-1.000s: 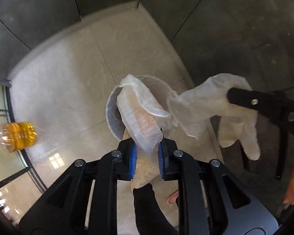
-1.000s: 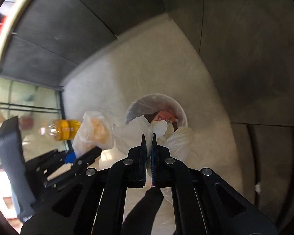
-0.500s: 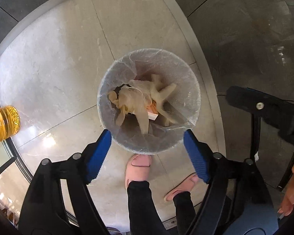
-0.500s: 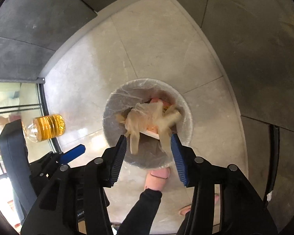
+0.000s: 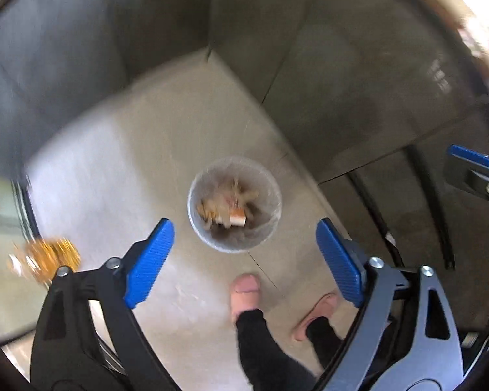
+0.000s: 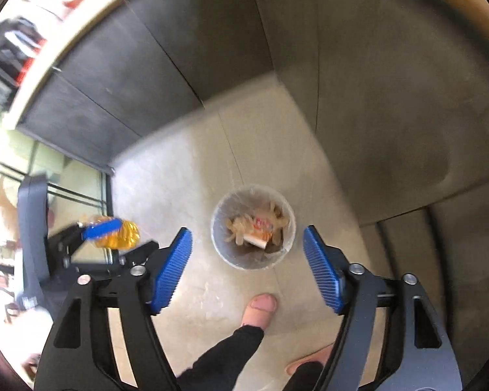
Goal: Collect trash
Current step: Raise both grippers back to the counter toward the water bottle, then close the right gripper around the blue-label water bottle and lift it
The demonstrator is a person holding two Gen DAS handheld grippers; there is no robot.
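Note:
A round bin with a clear liner [image 5: 195, 192] stands on the pale tile floor, also in the right wrist view [image 6: 215, 228]. Crumpled pale gloves [image 5: 208, 207] and a white and red wrapper [image 5: 236, 216] lie inside it; the gloves [image 6: 236, 224] and wrapper [image 6: 259, 228] show in the right wrist view too. My left gripper [image 5: 244, 262] is open and empty, high above the bin. My right gripper [image 6: 246, 268] is open and empty, also high above it. The left gripper also appears at the left of the right wrist view [image 6: 97, 229].
An amber bottle [image 5: 45, 257] stands by the glass wall at the left, also in the right wrist view [image 6: 120, 236]. Dark wall panels [image 6: 212, 49] enclose the corner behind the bin. The person's feet in pink slippers [image 5: 244, 295] stand just in front of the bin.
Both grippers opened and let go of the gloves, which dropped into the bin. Both grippers then rose away, so the bin looks smaller now.

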